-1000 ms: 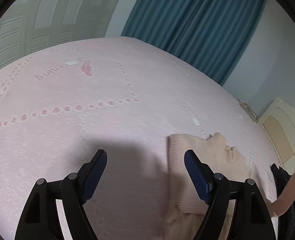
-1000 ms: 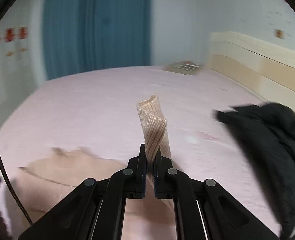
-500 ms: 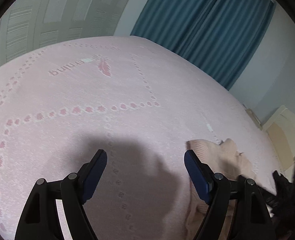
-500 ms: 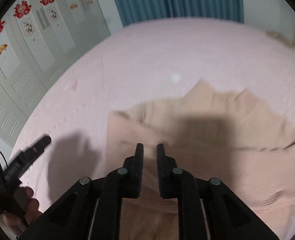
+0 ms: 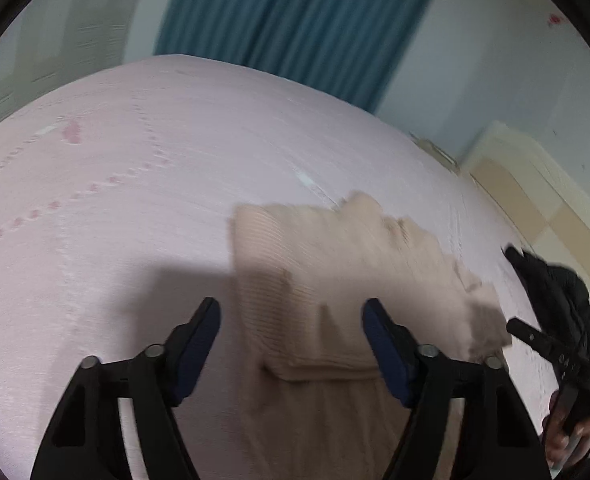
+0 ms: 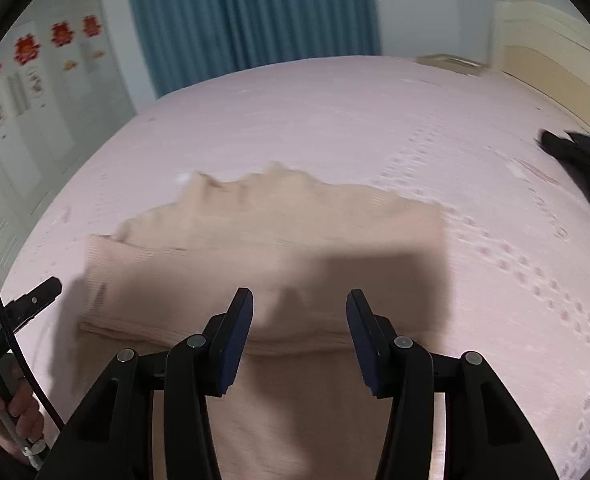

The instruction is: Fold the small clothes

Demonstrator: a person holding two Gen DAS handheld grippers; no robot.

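Observation:
A beige ribbed knit sweater [image 5: 335, 280] lies on the pink bedspread [image 5: 115, 200], with one part folded across its body. It also shows in the right wrist view [image 6: 275, 248]. My left gripper [image 5: 291, 340] is open and empty just above the sweater's near part. My right gripper [image 6: 299, 332] is open and empty over the folded edge. The right gripper also shows at the right edge of the left wrist view [image 5: 555, 356], and the left gripper's tip at the left edge of the right wrist view [image 6: 35, 296].
A black garment [image 6: 583, 168] lies on the bed to the right, also seen in the left wrist view [image 5: 551, 292]. A cream headboard [image 6: 555, 52] stands at the far right. Blue curtains [image 6: 251, 16] hang behind the bed. White wardrobe doors [image 6: 23, 100] are on the left.
My right gripper let go of the beige sleeve it held and opened; the sleeve now lies folded across the sweater. My left gripper swung right over the sweater, still open.

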